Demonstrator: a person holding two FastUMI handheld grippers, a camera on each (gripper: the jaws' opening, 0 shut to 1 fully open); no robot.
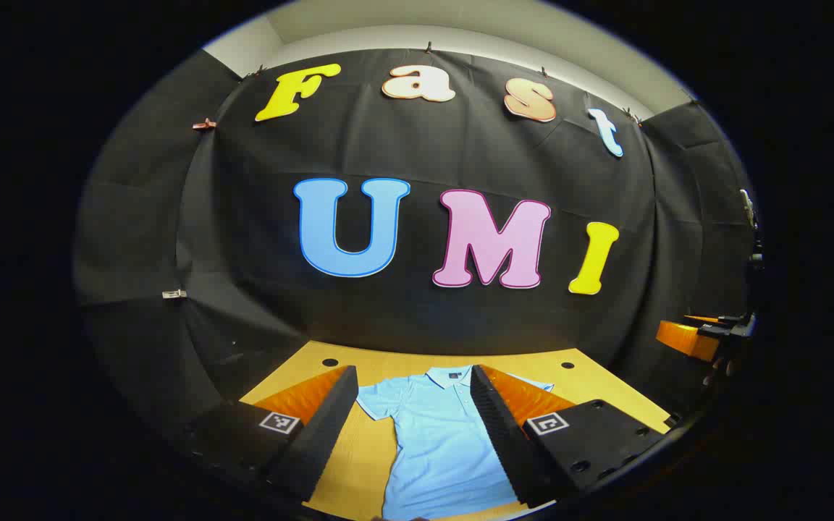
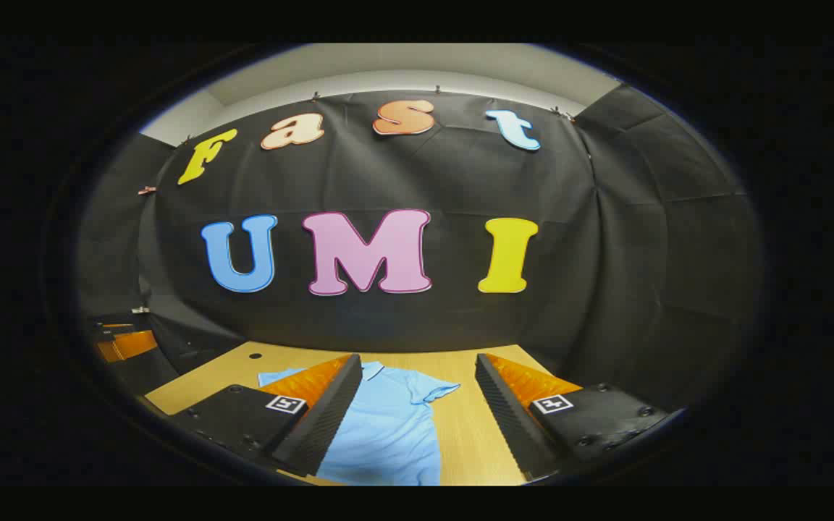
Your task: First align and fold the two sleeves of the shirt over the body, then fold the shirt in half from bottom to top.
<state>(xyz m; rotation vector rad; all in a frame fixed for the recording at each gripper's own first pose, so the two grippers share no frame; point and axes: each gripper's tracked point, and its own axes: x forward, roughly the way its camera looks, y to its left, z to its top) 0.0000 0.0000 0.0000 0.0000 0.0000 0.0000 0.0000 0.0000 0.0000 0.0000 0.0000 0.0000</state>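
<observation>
Left gripper view looks down the left gripper (image 1: 414, 427), its fingers spread wide and grasping nothing; between them lies the shirt (image 1: 435, 449), flat on the table (image 1: 359, 463) with its collar toward the far wall and its front facing up; the left sleeve (image 1: 376, 399) sticks out to the side, plainly unfolded, while the other sleeve is partly hidden behind a finger; farther off at the right edge sits the other gripper, too dim to judge from here.

Right gripper view shows the right gripper (image 2: 417, 416), likewise released and holding nothing, hanging above the table; the shirt (image 2: 388, 427) sits toward its left finger, with the right sleeve (image 2: 435, 392) spread out on the bare wood in the gap between the fingers.

Both tools seem held high and back so each camera takes in its own side of the garment; I judge the task has not begun, neither sleeve being folded; each gripper looks placed to drop onto the sleeve nearest it, pinch the cuff and carry it inward over the body.
</observation>
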